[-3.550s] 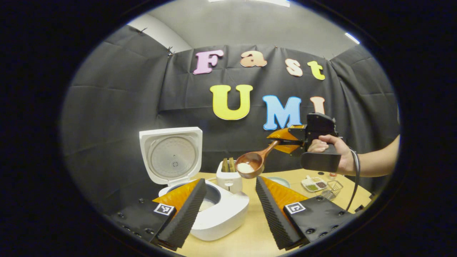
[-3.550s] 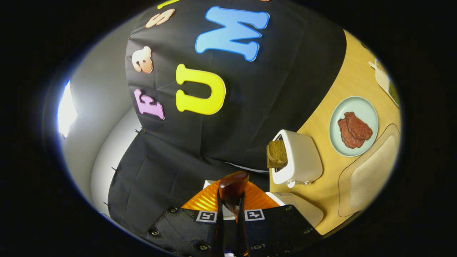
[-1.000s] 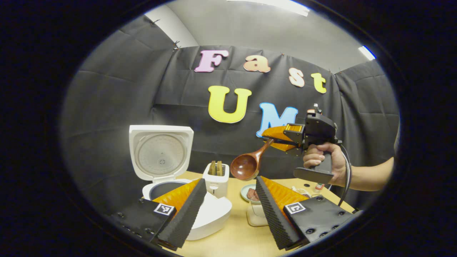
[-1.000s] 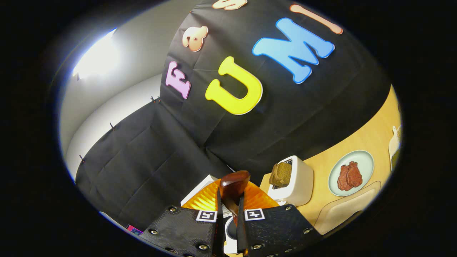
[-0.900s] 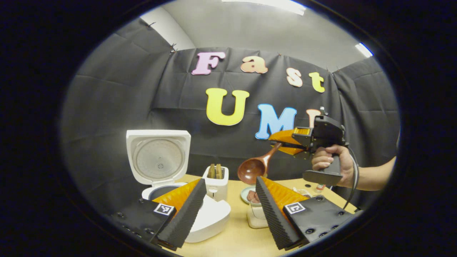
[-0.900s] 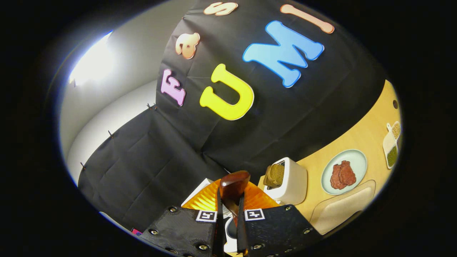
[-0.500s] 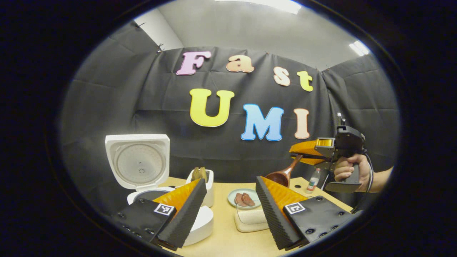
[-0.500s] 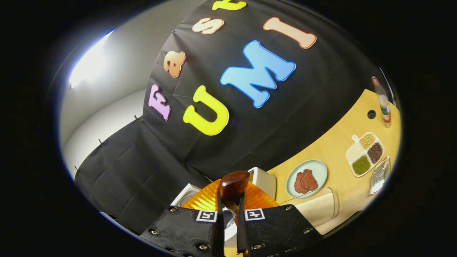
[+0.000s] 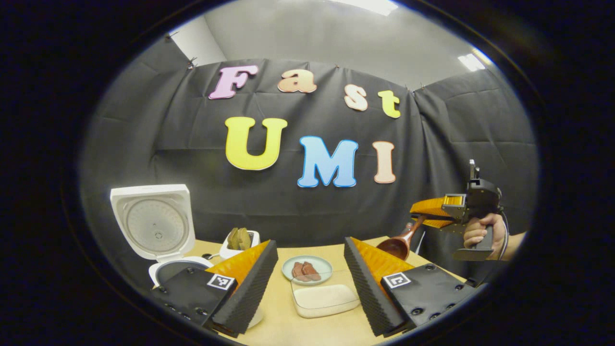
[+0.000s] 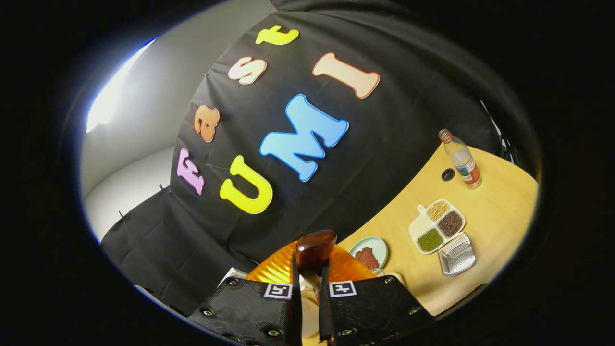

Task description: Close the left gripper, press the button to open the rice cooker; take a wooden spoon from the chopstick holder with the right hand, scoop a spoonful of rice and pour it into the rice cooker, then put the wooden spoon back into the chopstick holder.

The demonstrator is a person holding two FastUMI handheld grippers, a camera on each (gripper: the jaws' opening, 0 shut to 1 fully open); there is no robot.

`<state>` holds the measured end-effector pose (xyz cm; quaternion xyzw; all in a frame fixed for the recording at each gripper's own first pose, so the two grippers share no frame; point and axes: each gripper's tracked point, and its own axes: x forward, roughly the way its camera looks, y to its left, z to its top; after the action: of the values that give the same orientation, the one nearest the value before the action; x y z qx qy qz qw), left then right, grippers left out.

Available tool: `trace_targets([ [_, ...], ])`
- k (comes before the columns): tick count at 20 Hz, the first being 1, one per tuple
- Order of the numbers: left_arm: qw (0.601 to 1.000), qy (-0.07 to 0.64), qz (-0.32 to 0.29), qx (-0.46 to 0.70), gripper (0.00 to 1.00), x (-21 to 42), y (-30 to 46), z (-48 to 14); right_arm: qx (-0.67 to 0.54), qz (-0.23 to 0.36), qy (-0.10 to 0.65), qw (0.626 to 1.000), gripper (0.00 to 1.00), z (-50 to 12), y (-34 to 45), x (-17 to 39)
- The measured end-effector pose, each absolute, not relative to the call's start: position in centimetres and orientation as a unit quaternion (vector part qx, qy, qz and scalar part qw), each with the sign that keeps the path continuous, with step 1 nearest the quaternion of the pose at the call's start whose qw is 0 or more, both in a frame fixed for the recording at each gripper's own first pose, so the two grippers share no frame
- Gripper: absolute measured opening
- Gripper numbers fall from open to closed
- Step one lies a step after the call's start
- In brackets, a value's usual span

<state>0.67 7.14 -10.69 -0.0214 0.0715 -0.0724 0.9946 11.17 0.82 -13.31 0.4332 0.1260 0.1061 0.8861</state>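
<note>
Up close in the left gripper view, the left gripper (image 9: 307, 274) hangs over the table (image 9: 312, 331) with its ridged fingers (image 9: 250, 283) spread wide apart and nothing between them. Just past the fingertips sits a clear container of rice (image 9: 324, 298), and behind it a pale plate (image 9: 307, 267) with slices of meat. Off to the left, the rice cooker (image 9: 158, 269) stands with its lid (image 9: 151, 221) thrown up, a toaster (image 9: 238, 242) with bread beside it. Out to the right, a hand (image 9: 480, 233) holds the right gripper (image 9: 425, 215) above the table edge, clamped tight on the handle of the wooden spoon (image 9: 396, 246), bowl drooping low. In the right gripper view, the spoon's handle end pokes up between the pinched fingers, and further off lie a divided dish of grains (image 10: 437, 223), a small metal basket (image 10: 456, 253) and a bottle (image 10: 460, 158).
</note>
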Motion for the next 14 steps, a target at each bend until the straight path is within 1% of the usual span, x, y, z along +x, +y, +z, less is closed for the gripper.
trace_targets([
  [3, 0.994, 0.075, -0.079, -0.014, 0.95, 1.3, 6.0, -10.7, 0.417, 0.069, 0.124, 0.898, 0.13, -14.8, -2.5, 11.2],
  [6, 0.994, 0.079, -0.075, -0.007, 0.97, 1.6, 5.5, -11.0, 0.385, 0.001, 0.133, 0.913, 0.14, -18.1, -6.6, 12.4],
  [8, 0.994, 0.084, -0.065, -0.012, 0.98, 1.7, 5.5, -11.2, 0.377, -0.035, 0.139, 0.915, 0.13, -19.7, -8.9, 12.9],
  [13, 0.994, 0.099, -0.048, -0.01, 0.97, 1.6, 5.0, -11.5, 0.328, -0.088, 0.161, 0.927, 0.14, -24.2, -12.3, 13.9],
  [14, 0.994, 0.103, -0.044, -0.004, 0.95, 1.5, 5.0, -11.5, 0.321, -0.091, 0.168, 0.928, 0.14, -25.3, -12.4, 14.3],
])
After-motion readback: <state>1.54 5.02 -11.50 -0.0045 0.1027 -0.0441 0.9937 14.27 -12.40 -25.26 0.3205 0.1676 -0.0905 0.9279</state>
